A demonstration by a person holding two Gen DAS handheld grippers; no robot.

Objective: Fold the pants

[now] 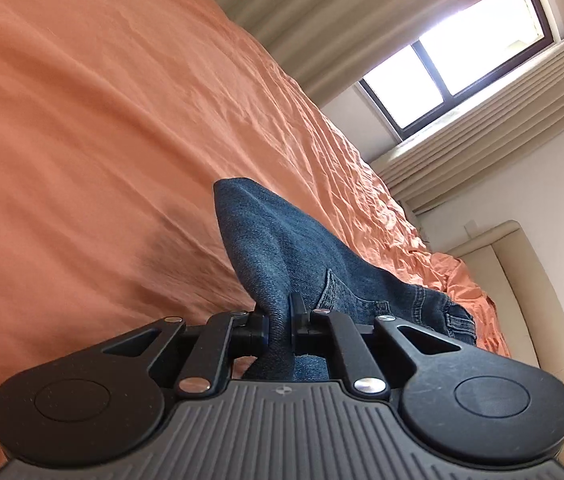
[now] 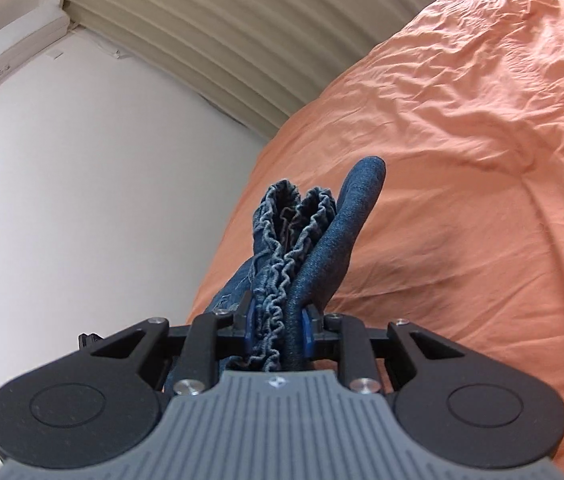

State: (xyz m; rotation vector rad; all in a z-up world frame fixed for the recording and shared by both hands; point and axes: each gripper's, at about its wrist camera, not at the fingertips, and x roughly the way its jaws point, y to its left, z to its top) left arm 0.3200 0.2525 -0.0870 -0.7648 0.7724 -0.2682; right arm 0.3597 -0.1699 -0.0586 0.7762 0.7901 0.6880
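Over the orange bedsheet (image 1: 102, 128), the left gripper (image 1: 280, 322) has its jaws drawn narrow on a smooth fold of the blue denim pants (image 1: 282, 248), which rise forward out of the jaws, with a seamed pocket or belt-loop part trailing right toward the cream headboard (image 1: 521, 280). Risk: the bite appears to take only a thin ridge of cloth, so a sharp pull could probably slip it free and let that side drop out of line. Curtains (image 1: 341, 12) and a bright window (image 1: 461, 56) stand well beyond the bed and obstruct nothing.

Further right, the right gripper (image 2: 276, 318) has its jaws closed on a thick bunch: the gathered elastic waistband (image 2: 289, 236) together with a smooth rolled fold beside it. Risk: several layers are held at once, so one may creep out unevenly, and the fold would then probably land crooked or bunched. Creases in the sheet could also catch the denim as it is laid down. A wall-mounted white unit (image 2: 10, 56) sits high at left, well apart. No other object on the bed shows in either view.
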